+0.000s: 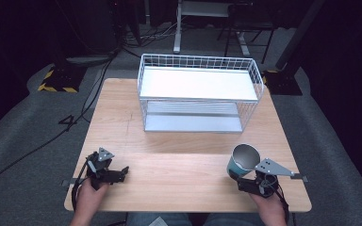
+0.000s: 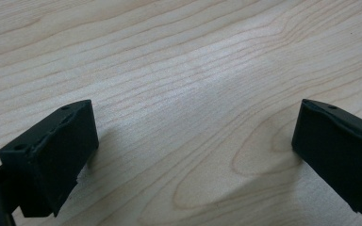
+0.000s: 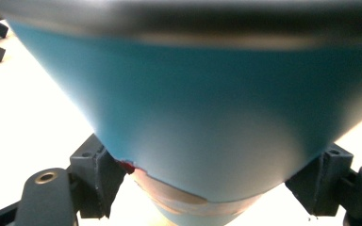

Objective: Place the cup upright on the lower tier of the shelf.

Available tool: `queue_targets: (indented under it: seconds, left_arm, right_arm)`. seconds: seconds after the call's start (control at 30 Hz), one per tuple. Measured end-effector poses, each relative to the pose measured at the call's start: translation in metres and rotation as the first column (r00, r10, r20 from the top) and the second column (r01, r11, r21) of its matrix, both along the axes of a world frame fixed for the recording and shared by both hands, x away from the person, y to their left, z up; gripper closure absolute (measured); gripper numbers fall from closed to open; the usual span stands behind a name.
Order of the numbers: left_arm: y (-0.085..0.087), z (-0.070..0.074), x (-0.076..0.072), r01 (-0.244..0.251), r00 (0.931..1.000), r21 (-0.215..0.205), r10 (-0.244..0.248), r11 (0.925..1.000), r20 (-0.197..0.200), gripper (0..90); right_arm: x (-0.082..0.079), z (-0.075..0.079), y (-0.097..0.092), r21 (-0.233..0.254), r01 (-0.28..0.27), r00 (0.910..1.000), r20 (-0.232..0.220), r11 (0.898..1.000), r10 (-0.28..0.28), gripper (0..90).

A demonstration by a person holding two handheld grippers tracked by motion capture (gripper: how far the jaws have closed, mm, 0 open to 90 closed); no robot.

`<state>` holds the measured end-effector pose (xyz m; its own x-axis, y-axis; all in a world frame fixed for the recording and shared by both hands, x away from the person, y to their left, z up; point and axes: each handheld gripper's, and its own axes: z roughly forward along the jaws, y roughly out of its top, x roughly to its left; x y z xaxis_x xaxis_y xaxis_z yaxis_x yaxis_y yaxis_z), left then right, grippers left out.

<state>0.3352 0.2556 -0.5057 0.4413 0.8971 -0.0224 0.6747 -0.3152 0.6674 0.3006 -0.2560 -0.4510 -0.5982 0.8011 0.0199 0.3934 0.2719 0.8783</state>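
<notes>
A blue cup (image 1: 241,161) with a shiny metal inside hangs above the table's front right, mouth up and tilted away from the person. My right gripper (image 1: 245,184) is shut on its lower part. In the right gripper view the blue cup (image 3: 202,117) looms close, and both black pads (image 3: 94,176) press its narrow base from either side. My left gripper (image 1: 121,173) rests at the front left of the wooden table (image 1: 169,160), held in a hand. In the left gripper view its jaws stand wide apart over bare wood (image 2: 184,108), with nothing between them.
A white wire basket rack (image 1: 199,92) with an upper shelf and a lower shelf stands at the back middle of the table. Black cables and stand legs lie on the grey floor behind the table.
</notes>
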Motion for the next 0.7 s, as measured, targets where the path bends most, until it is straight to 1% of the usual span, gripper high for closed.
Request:
queue_targets:
  seconds: [0.17,0.23,0.27,0.3,0.37,0.4,0.43,0.47,0.5,0.53,0.6,0.63,0.7]
  left_arm:
    - [-0.001,0.0,-0.001,-0.007,1.0,-0.004,0.007,1.0,-0.001,1.4]
    - [-0.001,0.0,-0.001,-0.011,0.9999,-0.001,0.011,0.9999,-0.002,1.4]
    - [-0.001,0.0,-0.001,-0.011,0.9999,-0.001,0.011,0.9999,-0.002,1.5]
    - [-0.001,0.0,-0.001,-0.012,0.9999,-0.003,0.012,0.9999,-0.002,1.4]
    - [-0.002,0.0,-0.002,-0.022,0.9997,-0.002,0.022,0.9997,-0.004,1.4]
    - [-0.002,0.0,-0.002,-0.022,0.9997,-0.002,0.022,0.9997,-0.004,1.4]
    - [-0.002,0.0,-0.002,-0.024,0.9997,-0.001,0.024,0.9997,-0.003,1.5]
    - [-0.003,0.0,-0.003,-0.026,0.9997,-0.003,0.026,0.9997,-0.003,1.5]
    - [-0.003,0.0,-0.003,-0.03,0.9995,-0.003,0.03,0.9995,0.0,1.5]
    - [-0.004,0.0,-0.004,-0.033,0.9995,-0.003,0.033,0.9995,0.001,1.5]
    - [-0.004,0.0,-0.004,-0.033,0.9995,-0.003,0.033,0.9995,-0.001,1.6]
    - [-0.004,0.0,-0.005,-0.032,0.9995,-0.003,0.032,0.9995,0.0,1.6]
    - [-0.005,0.0,-0.005,-0.035,0.9994,-0.004,0.035,0.9994,0.0,1.6]
  right_arm:
    - [0.01,0.005,0.005,0.001,-0.007,1.0,-0.004,1.0,0.007,23.2]
    - [0.018,0.007,0.008,0.001,-0.007,0.9999,-0.009,1.0,0.007,23.2]
    - [0.018,0.007,0.008,0.001,-0.007,0.9999,-0.009,1.0,0.007,23.2]
    - [0.023,0.008,0.011,0.002,-0.009,0.9999,-0.013,1.0,0.009,23.2]
    - [0.029,0.009,0.014,0.008,-0.009,0.9998,-0.019,1.0,0.01,23.2]
    - [0.029,0.009,0.014,0.008,-0.009,0.9998,-0.019,1.0,0.01,23.2]
    - [0.035,0.01,0.016,0.015,-0.009,0.9997,-0.021,1.0,0.01,23.2]
    - [0.035,0.01,0.016,0.015,-0.009,0.9997,-0.021,1.0,0.01,23.2]
    - [0.041,0.011,0.019,0.011,-0.008,0.9997,-0.022,1.0,0.009,23.2]
    - [0.041,0.011,0.019,0.011,-0.008,0.9997,-0.022,1.0,0.009,23.2]
    - [0.047,0.012,0.023,0.007,-0.007,0.9997,-0.022,1.0,0.007,23.2]
    - [0.053,0.012,0.026,0.0,-0.007,0.9998,-0.021,1.0,0.007,23.2]
    - [0.056,0.012,0.028,-0.004,-0.005,0.9997,-0.024,1.0,0.005,23.2]
